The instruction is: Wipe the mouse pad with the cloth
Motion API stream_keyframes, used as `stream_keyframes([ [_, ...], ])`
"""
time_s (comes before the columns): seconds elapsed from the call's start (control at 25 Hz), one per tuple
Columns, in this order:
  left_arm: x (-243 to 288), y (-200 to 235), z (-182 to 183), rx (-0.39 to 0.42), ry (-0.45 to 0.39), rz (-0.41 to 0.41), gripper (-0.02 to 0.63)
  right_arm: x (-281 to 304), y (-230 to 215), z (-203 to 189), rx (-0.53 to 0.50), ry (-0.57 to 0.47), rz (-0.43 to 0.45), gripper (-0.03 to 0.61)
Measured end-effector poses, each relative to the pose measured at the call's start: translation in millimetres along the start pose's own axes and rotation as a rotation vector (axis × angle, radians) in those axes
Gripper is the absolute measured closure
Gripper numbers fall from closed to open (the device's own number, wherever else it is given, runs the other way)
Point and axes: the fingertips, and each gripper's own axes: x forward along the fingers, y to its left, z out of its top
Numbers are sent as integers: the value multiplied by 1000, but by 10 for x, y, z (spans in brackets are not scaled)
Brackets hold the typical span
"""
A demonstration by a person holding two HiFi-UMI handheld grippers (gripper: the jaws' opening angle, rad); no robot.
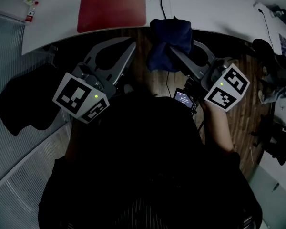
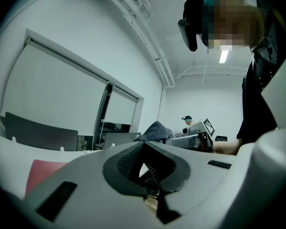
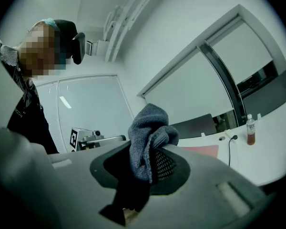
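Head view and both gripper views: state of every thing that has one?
left gripper: shut, nothing between the jaws.
right gripper: shut on the cloth.
cloth: bunched, held in the jaws, not on the pad.
mouse pad: flat on the table, nothing on it.
bottle: upright, capped.

A white curved desk (image 1: 205, 11) stands on wooden floor (image 1: 243, 123) near blind-covered windows (image 2: 52, 94).
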Motion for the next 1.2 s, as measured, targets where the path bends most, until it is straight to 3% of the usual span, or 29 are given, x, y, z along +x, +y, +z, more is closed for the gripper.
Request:
stream_keyframes([
  [0.44, -696, 1050, -20, -13, -30, 68, 607, 1138, 68, -138, 5, 63, 12, 486],
  [0.92, -908, 1098, 23, -44, -33, 130, 607, 1412, 73, -45, 30, 92, 110, 486],
  [1.2, -960, 1620, 42, -63, -35, 185, 607, 1988, -129, 19, 37, 110, 160, 486],
])
